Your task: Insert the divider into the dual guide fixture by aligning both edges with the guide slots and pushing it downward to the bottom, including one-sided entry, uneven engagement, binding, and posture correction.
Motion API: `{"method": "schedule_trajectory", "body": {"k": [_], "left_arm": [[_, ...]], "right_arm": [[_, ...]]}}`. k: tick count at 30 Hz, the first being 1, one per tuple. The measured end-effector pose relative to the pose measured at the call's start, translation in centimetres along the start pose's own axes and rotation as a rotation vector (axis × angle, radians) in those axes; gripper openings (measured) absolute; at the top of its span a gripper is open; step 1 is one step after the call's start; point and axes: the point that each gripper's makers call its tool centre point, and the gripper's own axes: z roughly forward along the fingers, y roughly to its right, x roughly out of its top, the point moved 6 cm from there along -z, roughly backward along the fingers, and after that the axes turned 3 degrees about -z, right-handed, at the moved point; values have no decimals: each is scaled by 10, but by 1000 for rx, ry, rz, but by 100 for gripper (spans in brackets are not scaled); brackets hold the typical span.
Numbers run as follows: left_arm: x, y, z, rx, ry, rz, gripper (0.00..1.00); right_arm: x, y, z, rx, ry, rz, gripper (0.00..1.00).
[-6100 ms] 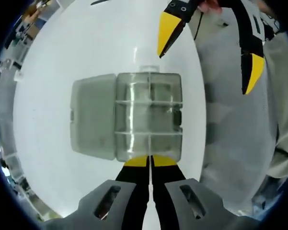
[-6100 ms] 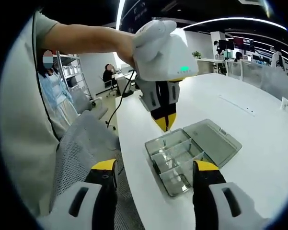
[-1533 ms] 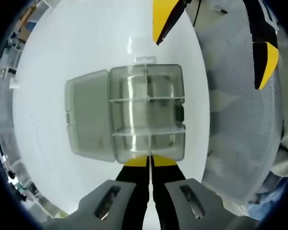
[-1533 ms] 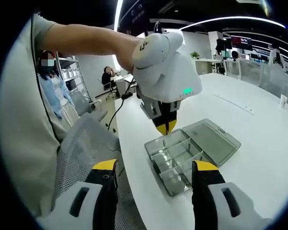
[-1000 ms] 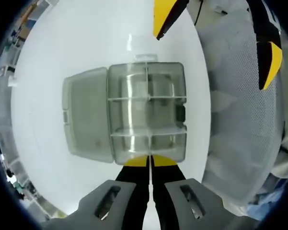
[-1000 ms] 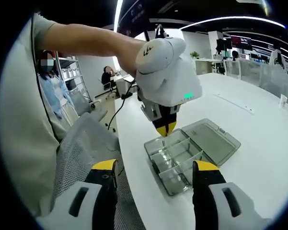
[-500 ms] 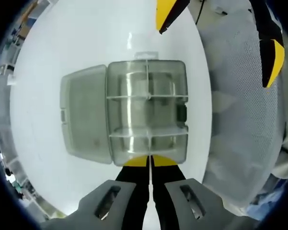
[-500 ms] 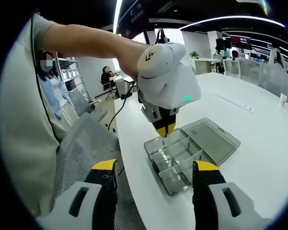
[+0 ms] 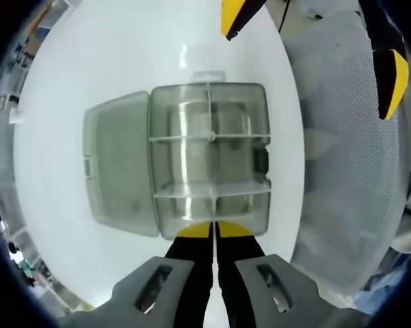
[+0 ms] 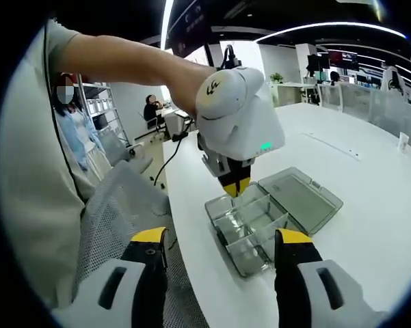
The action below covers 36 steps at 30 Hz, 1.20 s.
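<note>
hanging straight above the clear grey plastic compartment box (image 9: pixel 208 158), the left claw (image 9: pixel 213 229) has its two yellow-tipped jaws pressed together, with a thin clear edge running up from between the tips; whether that is the divider pinched there, i cannot tell. the box sits on the white surface (image 9: pixel 89 75) just ahead of those tips, its hinged clear lid (image 9: pixel 116 164) laid flat open to the left of the claw. clear plastic divider walls (image 9: pixel 210 139) cross the box: two run side to side and a centre strip runs away from the claw.

in the right gripper view, the right claw (image 10: pixel 222 246) holds its yellow-tipped jaws wide apart and grips nothing. between and beyond them lies the same box (image 10: pixel 249 229), with the lid (image 10: pixel 302 199) off to the right. the left claw (image 10: pixel 235 186) comes down from above with its tips touching the near-left end of the box, under a white housing held by a person's bare arm (image 10: pixel 126 58). a grey mesh chair back (image 10: pixel 116 219) stands beside the surface, just left of the right claw. in the left gripper view, the right claw's yellow tips (image 9: pixel 390 78) show past the far-right side of the box, well apart.
</note>
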Motion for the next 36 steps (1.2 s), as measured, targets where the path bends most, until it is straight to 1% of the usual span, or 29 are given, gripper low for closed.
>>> {"method": "schedule_trajectory", "body": {"k": [36], "left_arm": [[-1, -1, 16, -14, 14, -20, 0]], "right_arm": [[-3, 3, -1, -4, -7, 6, 60]]}}
